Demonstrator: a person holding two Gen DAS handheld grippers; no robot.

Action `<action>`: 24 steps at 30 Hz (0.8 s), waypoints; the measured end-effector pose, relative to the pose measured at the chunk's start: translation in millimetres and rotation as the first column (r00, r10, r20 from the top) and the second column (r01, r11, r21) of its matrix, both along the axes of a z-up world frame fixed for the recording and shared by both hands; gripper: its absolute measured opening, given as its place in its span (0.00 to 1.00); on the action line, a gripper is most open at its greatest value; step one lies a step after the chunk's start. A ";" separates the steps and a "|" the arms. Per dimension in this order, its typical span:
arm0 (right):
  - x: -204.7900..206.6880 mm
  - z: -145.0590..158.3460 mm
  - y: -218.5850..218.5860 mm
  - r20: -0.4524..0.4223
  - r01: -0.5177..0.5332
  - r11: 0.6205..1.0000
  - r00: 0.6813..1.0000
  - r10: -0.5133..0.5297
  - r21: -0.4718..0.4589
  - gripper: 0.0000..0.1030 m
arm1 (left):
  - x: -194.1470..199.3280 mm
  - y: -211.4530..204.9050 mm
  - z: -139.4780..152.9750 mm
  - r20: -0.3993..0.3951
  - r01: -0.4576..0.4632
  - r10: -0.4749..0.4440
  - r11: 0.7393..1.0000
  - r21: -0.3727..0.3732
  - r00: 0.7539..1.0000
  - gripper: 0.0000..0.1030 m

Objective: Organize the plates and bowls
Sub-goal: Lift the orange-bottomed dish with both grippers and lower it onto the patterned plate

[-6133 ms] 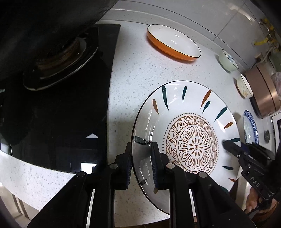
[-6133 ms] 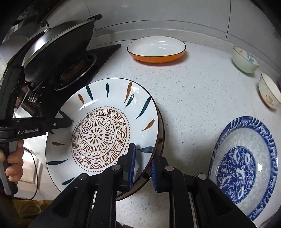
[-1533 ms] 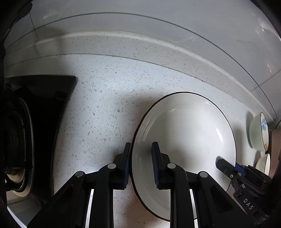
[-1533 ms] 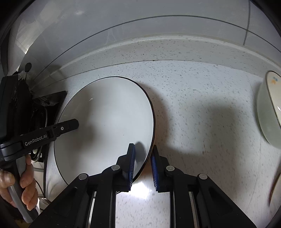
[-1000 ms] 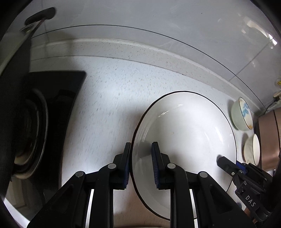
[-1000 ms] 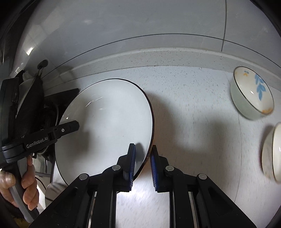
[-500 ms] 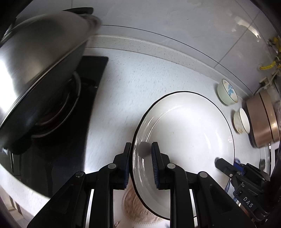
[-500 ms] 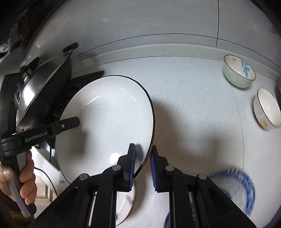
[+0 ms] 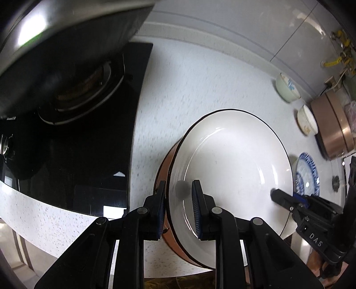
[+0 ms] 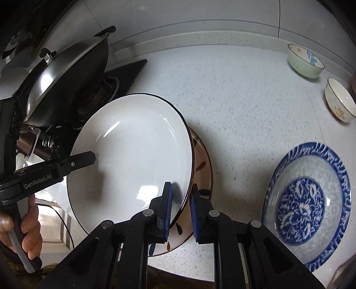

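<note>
A white plate with an orange outside and black rim (image 9: 233,160) (image 10: 133,155) is held between both grippers above the counter. My left gripper (image 9: 179,206) is shut on its left rim. My right gripper (image 10: 179,206) is shut on its right rim. Under it lies the patterned plate (image 10: 201,164), only its brown edge showing past the white plate. A blue-and-white plate (image 10: 307,200) (image 9: 307,173) lies on the counter to the right. Two small bowls (image 10: 304,60) (image 10: 340,100) stand at the far right.
A black stove top (image 9: 77,133) with a dark wok (image 10: 66,82) is on the left. A copper-coloured pot (image 9: 333,129) stands at the right edge. The speckled counter's front edge (image 9: 55,222) runs near the bottom. The tiled wall (image 10: 200,17) is behind.
Both grippers have carried the white plate from the back of the counter toward the front. It now hangs over the patterned plate.
</note>
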State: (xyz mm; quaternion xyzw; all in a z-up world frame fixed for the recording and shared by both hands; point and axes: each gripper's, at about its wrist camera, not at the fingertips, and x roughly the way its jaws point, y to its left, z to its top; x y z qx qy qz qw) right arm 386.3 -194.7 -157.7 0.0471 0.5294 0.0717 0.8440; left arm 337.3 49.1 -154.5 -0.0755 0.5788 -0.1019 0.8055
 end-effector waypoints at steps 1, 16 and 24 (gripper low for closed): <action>1.8 -2.9 0.8 -0.008 0.006 1.000 1.000 -0.006 -0.005 0.14 | -0.3 -1.0 -4.2 -0.004 0.003 -0.003 1.000 0.005 1.000 0.17; 8.6 -9.7 12.5 -0.031 0.032 0.997 0.999 -0.034 -0.068 0.11 | -3.7 4.4 -12.9 -0.006 0.011 -0.011 1.000 -0.020 1.000 0.14; 8.0 -9.9 15.2 -0.025 0.031 0.996 0.999 -0.033 -0.084 0.11 | -5.7 3.6 -11.9 -0.004 0.017 -0.017 1.000 -0.016 1.000 0.14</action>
